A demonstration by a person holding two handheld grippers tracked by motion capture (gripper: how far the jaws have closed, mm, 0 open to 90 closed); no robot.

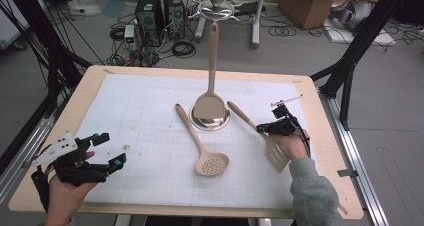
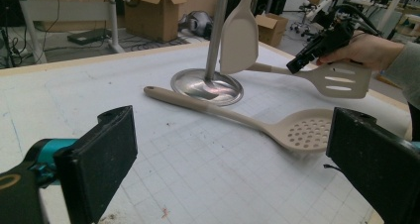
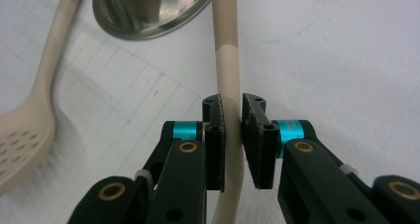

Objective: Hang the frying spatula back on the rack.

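The right gripper has its fingers clamped on the handle of the slotted turner, about midway along it. In the right gripper view the beige handle runs straight up between the two black pads, which press on it from both sides. The turner sits just right of the round steel stand base; its handle tip points toward that base and its slotted blade lies nearer the person, under the right hand. In the left gripper view the blade appears lifted a little off the white gridded mat that covers the desk.

A solid beige spoon hangs on the stand, its bowl just above the base. A perforated skimmer lies flat on the mat just beside the base, on its near left side, handle end close to the base rim and bowl toward the person.

The left gripper is well to the left of the base, near the desk's near edge; its fingers stand wide apart with nothing between them.
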